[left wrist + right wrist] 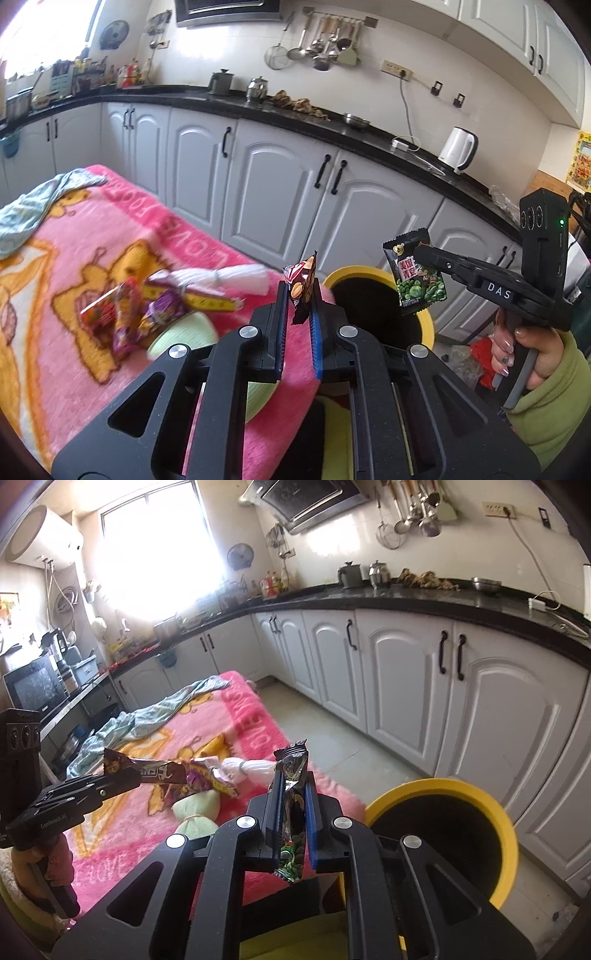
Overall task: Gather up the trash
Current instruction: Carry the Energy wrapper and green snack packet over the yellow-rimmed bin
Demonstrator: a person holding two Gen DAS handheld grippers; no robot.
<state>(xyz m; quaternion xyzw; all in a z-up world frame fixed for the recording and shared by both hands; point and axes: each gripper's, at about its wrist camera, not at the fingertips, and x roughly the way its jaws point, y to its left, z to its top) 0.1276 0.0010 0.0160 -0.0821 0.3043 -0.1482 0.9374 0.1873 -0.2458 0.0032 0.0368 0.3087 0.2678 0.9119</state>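
Observation:
My left gripper point(299, 291) is shut on a brown snack wrapper point(301, 286), held above the pink blanket's edge; it also shows in the right wrist view point(155, 771). My right gripper point(291, 786) is shut on a black-and-green pea snack packet point(291, 812), seen in the left wrist view point(417, 275) hanging over the yellow-rimmed trash bin point(428, 321). The bin stands on the floor beside the table point(506, 845). More wrappers point(125, 314) lie on the blanket.
A pink cartoon blanket point(74, 266) covers the table, with a green rolled towel point(195, 812), a white rolled towel point(251, 768) and a light blue cloth point(155, 716) on it. White cabinets point(406, 686) under a black countertop run along the wall.

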